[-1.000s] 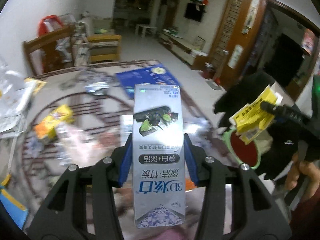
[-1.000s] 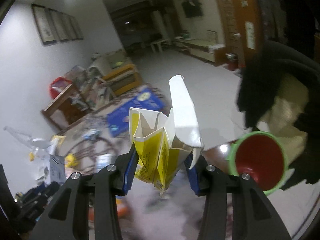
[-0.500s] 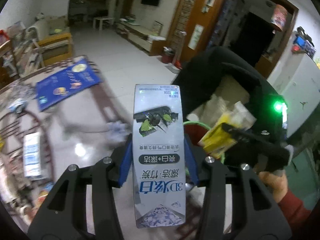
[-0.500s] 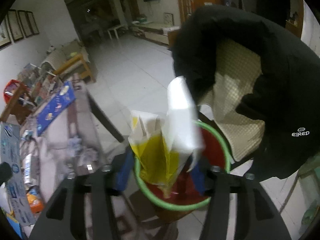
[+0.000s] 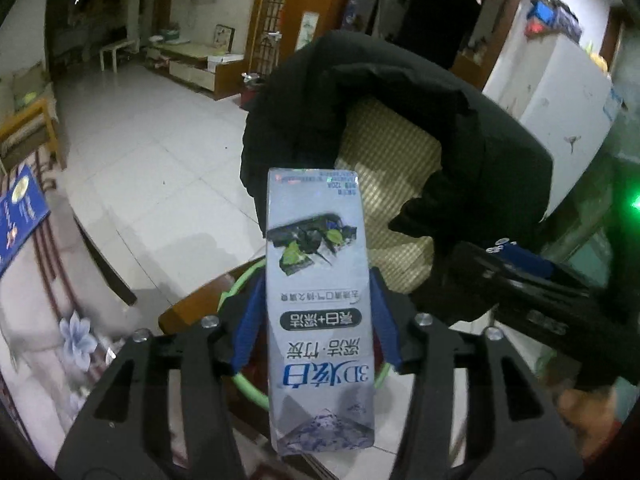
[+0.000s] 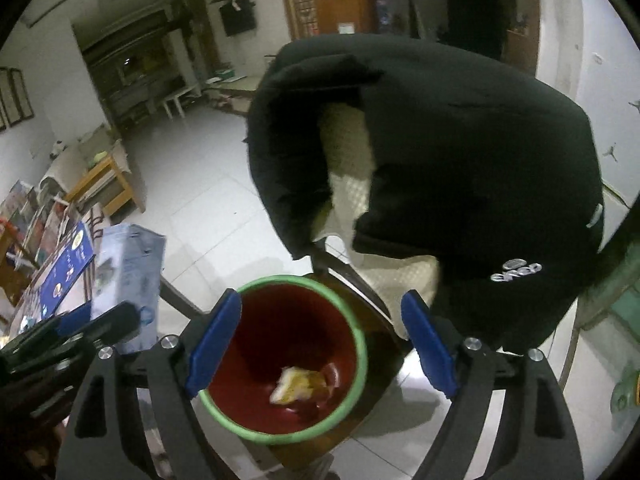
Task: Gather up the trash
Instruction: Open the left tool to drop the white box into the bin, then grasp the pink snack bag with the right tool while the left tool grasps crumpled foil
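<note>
My left gripper (image 5: 316,320) is shut on a grey-blue toothpaste box (image 5: 318,304) and holds it upright over the green rim of the bin (image 5: 244,388). In the right wrist view the same box (image 6: 128,268) shows at the left. My right gripper (image 6: 320,344) is open and empty, right above a red bin with a green rim (image 6: 362,360) that stands on a wooden chair seat (image 6: 384,344). The yellow and white crumpled carton (image 6: 300,384) lies at the bin's bottom.
A black jacket (image 6: 460,184) hangs over the chair back behind the bin. The table with a patterned cloth (image 5: 44,292) and a blue booklet (image 5: 20,216) lies at the left. White tiled floor (image 6: 200,200) spreads beyond.
My right gripper swung over the bin, opened and let the yellow carton fall in. My left gripper carried the toothpaste box from the table toward the bin.
</note>
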Available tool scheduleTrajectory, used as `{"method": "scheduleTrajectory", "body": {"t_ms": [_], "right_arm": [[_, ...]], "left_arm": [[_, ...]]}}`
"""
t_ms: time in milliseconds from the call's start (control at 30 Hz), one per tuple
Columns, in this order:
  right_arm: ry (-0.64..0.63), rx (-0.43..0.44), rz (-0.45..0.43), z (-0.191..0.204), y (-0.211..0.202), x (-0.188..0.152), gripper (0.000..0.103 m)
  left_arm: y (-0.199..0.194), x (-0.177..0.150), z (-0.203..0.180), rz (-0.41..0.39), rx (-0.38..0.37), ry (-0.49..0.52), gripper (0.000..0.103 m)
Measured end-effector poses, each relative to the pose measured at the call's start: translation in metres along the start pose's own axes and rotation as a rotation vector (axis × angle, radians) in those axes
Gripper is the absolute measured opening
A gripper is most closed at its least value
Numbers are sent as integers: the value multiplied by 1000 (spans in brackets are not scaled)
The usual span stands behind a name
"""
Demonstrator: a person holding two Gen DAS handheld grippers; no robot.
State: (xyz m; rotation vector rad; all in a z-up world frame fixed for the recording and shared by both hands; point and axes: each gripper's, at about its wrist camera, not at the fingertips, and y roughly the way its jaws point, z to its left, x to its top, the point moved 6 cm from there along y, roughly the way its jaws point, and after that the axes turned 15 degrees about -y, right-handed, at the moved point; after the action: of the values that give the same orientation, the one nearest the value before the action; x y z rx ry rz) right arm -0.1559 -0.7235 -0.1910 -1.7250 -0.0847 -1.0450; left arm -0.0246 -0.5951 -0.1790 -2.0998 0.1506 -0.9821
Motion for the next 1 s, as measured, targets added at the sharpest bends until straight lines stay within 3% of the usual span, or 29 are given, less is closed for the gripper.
{"method": "scheduleTrajectory", "body": {"t_ms": [33, 67, 200, 400, 667, 1000], "right_arm": [[8, -3, 1, -4, -2, -1, 80], [12, -4, 1, -6, -3, -2, 80], [-3, -6, -6, -5, -9, -2, 80], [-50, 60, -22, 26, -12, 6, 81], [-207, 207, -55, 128, -25, 19, 84], [-396, 386, -64, 269, -60, 3, 84]], "left_arm": [[2, 1, -5, -18, 15, 19, 76], [1, 1, -7, -32, 23, 28, 78], [-5, 1, -4, -40, 22, 24, 78], [-59, -2, 25, -118, 90, -39, 78], [-164, -30, 124, -222, 310, -206, 78], [-273, -86, 288, -286, 565, -554, 78]]}}
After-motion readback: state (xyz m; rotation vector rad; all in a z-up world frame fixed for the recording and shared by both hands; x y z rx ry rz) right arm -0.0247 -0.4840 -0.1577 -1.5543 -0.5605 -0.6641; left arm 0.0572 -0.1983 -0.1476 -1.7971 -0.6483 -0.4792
